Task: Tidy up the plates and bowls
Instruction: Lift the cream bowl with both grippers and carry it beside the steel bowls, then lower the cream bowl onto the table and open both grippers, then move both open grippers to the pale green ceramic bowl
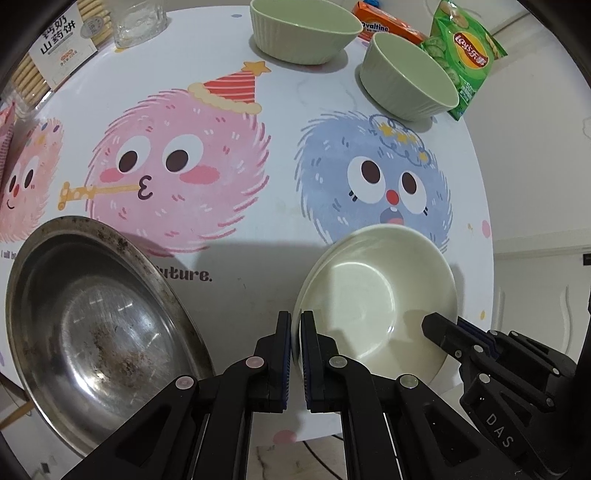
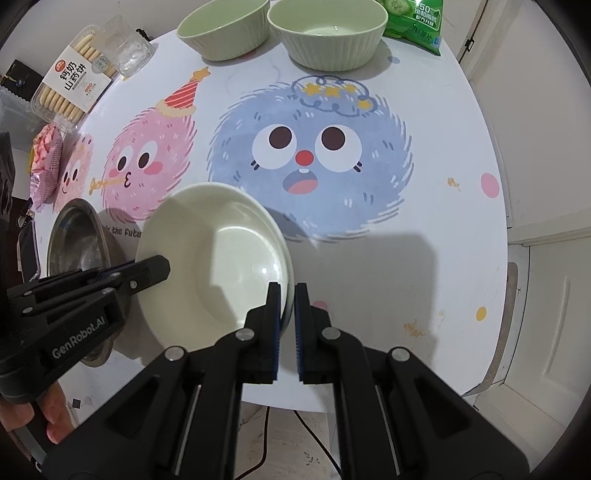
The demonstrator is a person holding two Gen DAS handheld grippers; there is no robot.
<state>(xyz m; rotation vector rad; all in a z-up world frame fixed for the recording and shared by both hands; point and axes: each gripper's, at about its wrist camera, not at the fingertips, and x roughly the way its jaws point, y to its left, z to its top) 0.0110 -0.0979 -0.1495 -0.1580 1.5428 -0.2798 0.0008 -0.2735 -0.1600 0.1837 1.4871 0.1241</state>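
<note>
A cream plate (image 1: 376, 295) (image 2: 218, 240), which shows a double rim like two stacked plates, is at the table's near edge. My left gripper (image 1: 296, 328) (image 2: 164, 267) is shut on its left rim. On the opposite rim my right gripper (image 2: 287, 295) (image 1: 430, 325) is shut too. Whether the plate rests on the table or hangs just above it I cannot tell. A scuffed steel plate (image 1: 99, 325) (image 2: 77, 236) lies directly to its left. Two pale green ribbed bowls (image 1: 304, 29) (image 1: 408, 77) (image 2: 223, 29) (image 2: 327, 33) stand side by side at the far edge.
The round table (image 2: 424, 229) has a cartoon-print cover. A biscuit box (image 1: 59, 44) and a clear glass (image 1: 138, 22) sit far left, an Ovaltine pack (image 1: 388, 27) and a green crisp bag (image 1: 465, 51) far right, a pink snack bag (image 2: 46, 162) at left. A hand (image 2: 51, 413) holds the left gripper.
</note>
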